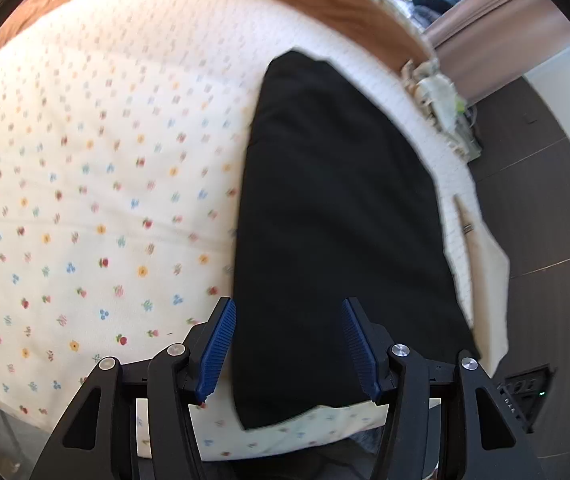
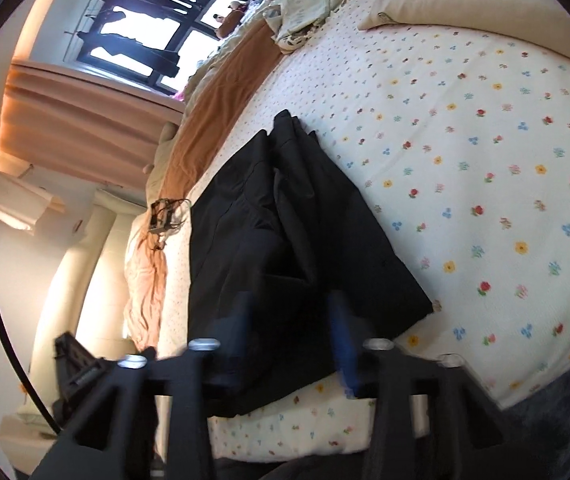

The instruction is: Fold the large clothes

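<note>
Left gripper and right gripper, both spread wide and empty, hover at the near end of the black garment, whose long axis runs straight away across the bed; neither gripper is clearly nearer

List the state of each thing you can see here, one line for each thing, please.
Black garment: lies on the bed, long and narrow, some folds showing, not gripped.
Left tongs: open, above the near end of the garment.
Right tongs: open, blurred, over the near edge of the garment.
Flowered bedspread: spread over the bed, mostly smooth.
Orange blanket: rumpled along the far side.
Curtain: drawn aside.
</note>
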Available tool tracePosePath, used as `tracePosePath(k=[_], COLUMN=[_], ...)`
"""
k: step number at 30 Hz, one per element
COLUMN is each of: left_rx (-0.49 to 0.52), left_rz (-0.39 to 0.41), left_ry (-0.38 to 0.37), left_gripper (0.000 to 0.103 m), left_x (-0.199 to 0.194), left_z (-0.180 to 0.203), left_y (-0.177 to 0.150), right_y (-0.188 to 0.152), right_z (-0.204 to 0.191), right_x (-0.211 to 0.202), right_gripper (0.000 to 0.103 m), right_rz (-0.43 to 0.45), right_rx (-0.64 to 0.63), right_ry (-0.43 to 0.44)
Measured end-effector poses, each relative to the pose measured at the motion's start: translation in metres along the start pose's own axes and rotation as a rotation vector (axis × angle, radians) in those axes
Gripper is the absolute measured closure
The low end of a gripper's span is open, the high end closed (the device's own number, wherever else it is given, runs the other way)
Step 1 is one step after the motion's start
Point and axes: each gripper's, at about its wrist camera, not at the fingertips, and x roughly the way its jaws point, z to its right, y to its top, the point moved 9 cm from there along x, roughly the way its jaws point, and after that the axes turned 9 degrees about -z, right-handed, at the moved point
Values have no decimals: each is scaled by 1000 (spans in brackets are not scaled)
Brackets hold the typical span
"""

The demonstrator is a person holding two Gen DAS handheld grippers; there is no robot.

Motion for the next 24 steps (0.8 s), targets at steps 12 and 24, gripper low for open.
tracePosePath(k=[12,24], left_rx=[0,19], left_rz=[-51,-29], left_ry=[-109,-12], left_gripper=[61,61], left_x=[21,24], left_z=[21,15], left_y=[-14,-4], right_y=[3,13], right_z=[46,39], right_x=[-8,-38], right_gripper=[96,46], right_rz=[38,15], right_rx=[94,-6], right_ry=[-20,-77])
